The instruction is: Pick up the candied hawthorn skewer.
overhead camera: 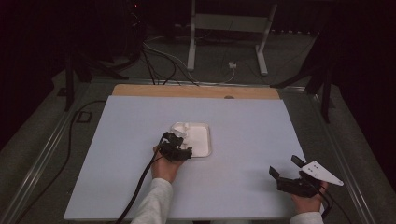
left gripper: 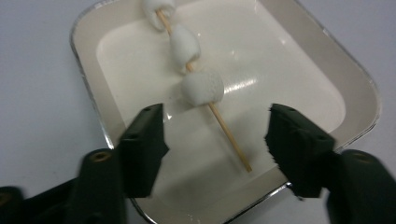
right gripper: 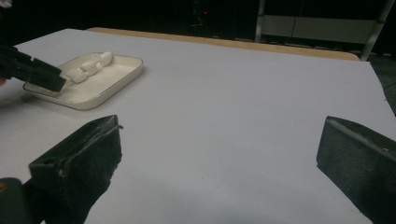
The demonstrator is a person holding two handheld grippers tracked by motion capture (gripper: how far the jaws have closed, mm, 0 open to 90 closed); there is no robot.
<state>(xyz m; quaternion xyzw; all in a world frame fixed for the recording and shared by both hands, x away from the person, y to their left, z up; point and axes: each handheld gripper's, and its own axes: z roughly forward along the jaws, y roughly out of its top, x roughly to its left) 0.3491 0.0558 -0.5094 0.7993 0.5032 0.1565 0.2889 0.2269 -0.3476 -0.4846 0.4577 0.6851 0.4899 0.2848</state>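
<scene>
- Right gripper (overhead camera: 286, 167): at the near right corner of the table (overhead camera: 261, 121), well apart from the tray (overhead camera: 205, 140). Jaws wide, nothing between them; judged parked, out of the working hand's way.
- Left gripper (overhead camera: 180, 144): over the tray's near-left edge, pointing down into it. Jaws part-closed, straddling the bare end of the skewer (left gripper: 229, 140) without touching it; released, nothing grasped. Judged lined up for a pinch on the stick, not the soft pieces.
- Skewer lies flat inside the tray. In the left gripper view its long axis runs diagonally, bare tip toward the near rim, three marshmallows (left gripper: 201, 86) threaded toward the far rim.
- Tray sits mid-table.
</scene>
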